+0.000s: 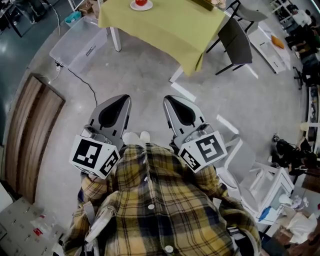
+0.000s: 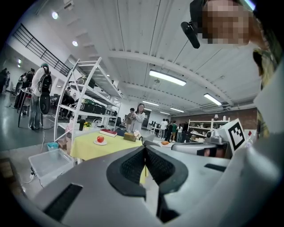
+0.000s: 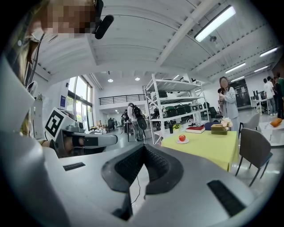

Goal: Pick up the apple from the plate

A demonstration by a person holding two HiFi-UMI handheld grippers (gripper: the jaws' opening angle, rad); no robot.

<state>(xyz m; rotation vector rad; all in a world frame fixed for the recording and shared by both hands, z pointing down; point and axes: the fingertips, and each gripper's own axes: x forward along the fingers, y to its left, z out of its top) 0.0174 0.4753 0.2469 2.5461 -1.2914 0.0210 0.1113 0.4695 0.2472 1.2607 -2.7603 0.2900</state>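
Left gripper (image 1: 123, 100) and right gripper (image 1: 169, 100) are both pressed together and empty, parked side by side at the torso, likely idle before the approach. Apple (image 1: 141, 2) sits on its plate (image 1: 134, 7) on the yellow table (image 1: 165, 25), at 12 o'clock, well apart.

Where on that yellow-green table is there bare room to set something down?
The yellow-green tablecloth is bare on its near side, from the red apple on the white plate across to the dark grey chair. The far edge is crowded: a red book and a brown box sit behind the plate.
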